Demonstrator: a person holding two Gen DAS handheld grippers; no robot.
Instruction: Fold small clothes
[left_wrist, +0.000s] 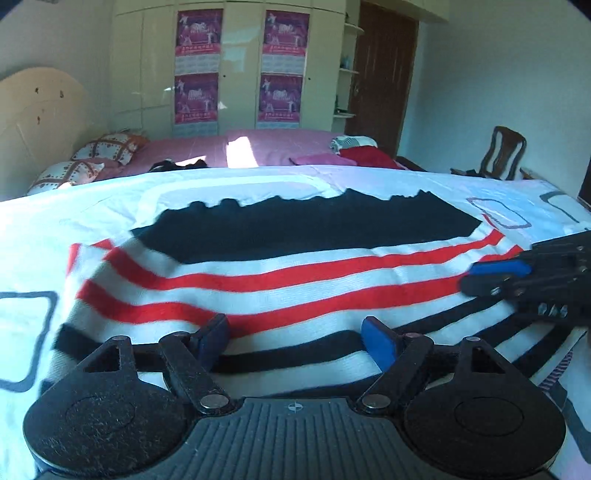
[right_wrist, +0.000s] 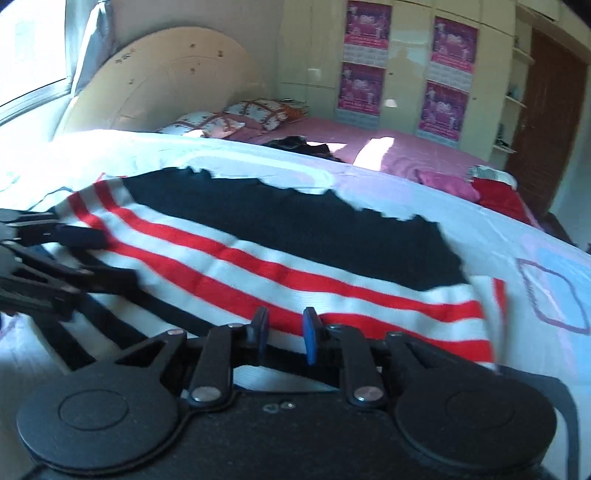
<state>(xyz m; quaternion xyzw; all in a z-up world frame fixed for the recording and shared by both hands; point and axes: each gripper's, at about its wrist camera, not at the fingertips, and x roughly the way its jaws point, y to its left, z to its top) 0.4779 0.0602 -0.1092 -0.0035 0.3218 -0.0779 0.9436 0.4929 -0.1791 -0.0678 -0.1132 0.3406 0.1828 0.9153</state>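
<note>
A small knitted garment (left_wrist: 288, 266) with a navy panel and red, white and black stripes lies spread flat on a white patterned sheet (left_wrist: 33, 229). My left gripper (left_wrist: 295, 341) is open low over its near striped edge, its blue pads apart and holding nothing. My right gripper (right_wrist: 284, 330) is over the same near edge further right, its pads a small gap apart and nothing between them. It shows from the side in the left wrist view (left_wrist: 495, 275). The garment also shows in the right wrist view (right_wrist: 295, 236).
A pink bed (left_wrist: 258, 147) with patterned pillows (left_wrist: 107, 147) and a pile of red and pink clothes (left_wrist: 354, 155) lies beyond the sheet. A cream wardrobe with posters (left_wrist: 236, 66), a brown door (left_wrist: 384, 70) and a wooden chair (left_wrist: 502, 151) stand behind.
</note>
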